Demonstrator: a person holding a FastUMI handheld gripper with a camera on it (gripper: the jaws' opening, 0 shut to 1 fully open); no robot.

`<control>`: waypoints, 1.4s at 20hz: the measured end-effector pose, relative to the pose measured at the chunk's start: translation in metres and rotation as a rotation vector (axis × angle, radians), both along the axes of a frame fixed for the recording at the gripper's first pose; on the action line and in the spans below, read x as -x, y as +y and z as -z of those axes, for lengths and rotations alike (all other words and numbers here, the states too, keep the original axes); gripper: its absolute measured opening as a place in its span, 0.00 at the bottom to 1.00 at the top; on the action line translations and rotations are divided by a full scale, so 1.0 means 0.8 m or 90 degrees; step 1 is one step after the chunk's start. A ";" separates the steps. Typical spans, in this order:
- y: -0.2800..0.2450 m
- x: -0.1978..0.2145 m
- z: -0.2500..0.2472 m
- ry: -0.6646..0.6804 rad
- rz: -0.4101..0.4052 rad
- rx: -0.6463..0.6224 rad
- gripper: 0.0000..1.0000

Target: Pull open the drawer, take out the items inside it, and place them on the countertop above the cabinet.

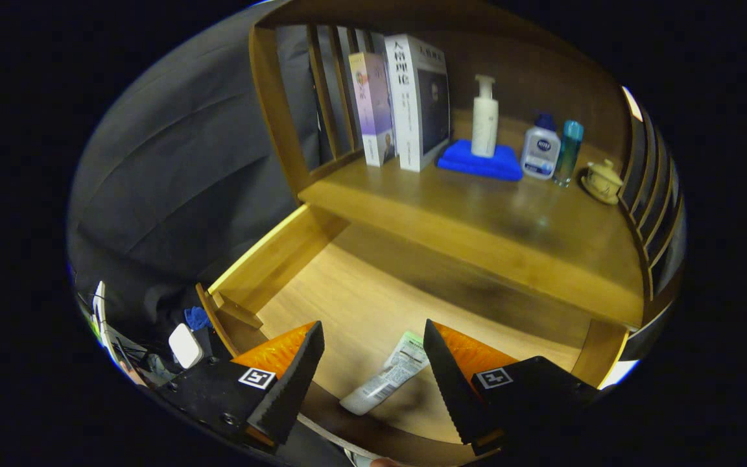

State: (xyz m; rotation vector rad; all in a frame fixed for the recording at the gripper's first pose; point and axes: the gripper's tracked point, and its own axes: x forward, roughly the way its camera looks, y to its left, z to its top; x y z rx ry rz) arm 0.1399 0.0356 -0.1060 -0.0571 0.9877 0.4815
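The wooden drawer stands pulled open below the countertop of the cabinet. On the drawer's floor lies a white tube with printed text, its cap end nearest me. My gripper hovers above the drawer's front part, open, with the tube lying between and below the two fingers. Neither finger touches the tube.
On the countertop stand two books, a blue folded cloth with a white pump bottle on it, a white-and-blue bottle, a teal bottle and a small lidded cup. Slatted wooden sides flank the countertop. Clutter lies on the floor left of the drawer.
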 end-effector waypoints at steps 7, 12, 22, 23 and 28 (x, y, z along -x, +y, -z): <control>-0.019 0.002 0.057 0.121 -0.002 0.032 0.97; -0.030 0.010 0.087 0.170 -0.001 0.057 0.97; -0.034 0.049 0.125 0.278 -0.002 0.067 0.91; -0.034 0.050 0.125 0.284 -0.001 0.066 0.89; -0.030 0.054 0.128 0.298 -0.001 0.058 0.52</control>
